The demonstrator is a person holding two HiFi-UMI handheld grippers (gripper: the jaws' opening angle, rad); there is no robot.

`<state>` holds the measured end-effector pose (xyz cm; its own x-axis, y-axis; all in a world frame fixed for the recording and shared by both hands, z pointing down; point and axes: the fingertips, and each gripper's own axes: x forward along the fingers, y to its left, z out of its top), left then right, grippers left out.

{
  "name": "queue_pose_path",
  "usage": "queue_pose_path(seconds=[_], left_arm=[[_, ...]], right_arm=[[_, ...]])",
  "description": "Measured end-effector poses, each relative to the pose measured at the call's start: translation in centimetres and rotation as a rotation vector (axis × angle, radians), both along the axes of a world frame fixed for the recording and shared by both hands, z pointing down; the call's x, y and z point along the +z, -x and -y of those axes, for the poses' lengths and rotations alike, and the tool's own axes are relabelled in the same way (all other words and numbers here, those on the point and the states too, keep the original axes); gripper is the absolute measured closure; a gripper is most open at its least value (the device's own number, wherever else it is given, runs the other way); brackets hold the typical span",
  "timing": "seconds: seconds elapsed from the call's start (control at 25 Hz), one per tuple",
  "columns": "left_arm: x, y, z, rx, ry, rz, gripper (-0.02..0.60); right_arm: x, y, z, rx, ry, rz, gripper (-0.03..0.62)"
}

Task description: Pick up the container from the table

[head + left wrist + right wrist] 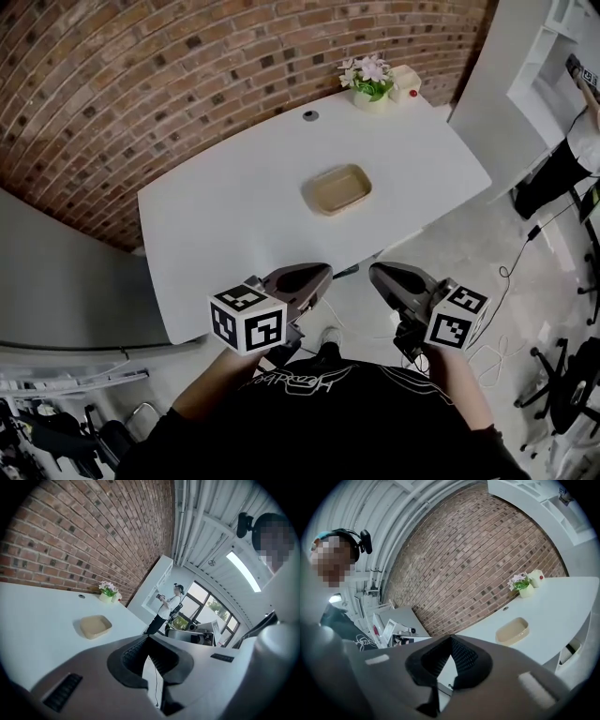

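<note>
Bright, even daylight all round, the white bench [234, 206] almost blown out, a ceiling light strip [241, 571] glaring, heavy fisheye bending everywhere, black vignetted corners on both wide-angle views.

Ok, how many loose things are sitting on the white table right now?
3: a tan container near the table's middle, a potted flower at the far edge, and a small cream box with a red spot beside it.

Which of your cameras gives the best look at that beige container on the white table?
The head view: it looks down on the container, showing its whole rim and its empty inside as it sits on the table. Both gripper views catch it only from a low, slanted angle, smaller and off to one side.
</note>
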<state>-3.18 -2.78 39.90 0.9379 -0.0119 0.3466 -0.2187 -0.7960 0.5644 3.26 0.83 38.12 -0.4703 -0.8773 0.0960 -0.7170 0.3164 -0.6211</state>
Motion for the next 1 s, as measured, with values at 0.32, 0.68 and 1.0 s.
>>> queue_pose_path(seconds=[0.32, 0.68, 1.0], left_arm=[[-1.8, -0.6, 5.1, -0.019, 0.040, -0.072, 0.578], [-1.5, -1.9, 6.6, -0.010, 0.049, -0.096, 0.578], [-0.7, -3.4, 9.4, -0.107, 0.083, -0.090, 0.578]], right_arm=[[-2.0, -0.9, 3.9, 0.009, -0.022, -0.043, 0.590], [-2.5, -2.4, 5.8, 0.022, -0.032, -0.046, 0.590], [-1.6, -5.1, 8.4, -0.037, -0.023, -0.025, 0.589]])
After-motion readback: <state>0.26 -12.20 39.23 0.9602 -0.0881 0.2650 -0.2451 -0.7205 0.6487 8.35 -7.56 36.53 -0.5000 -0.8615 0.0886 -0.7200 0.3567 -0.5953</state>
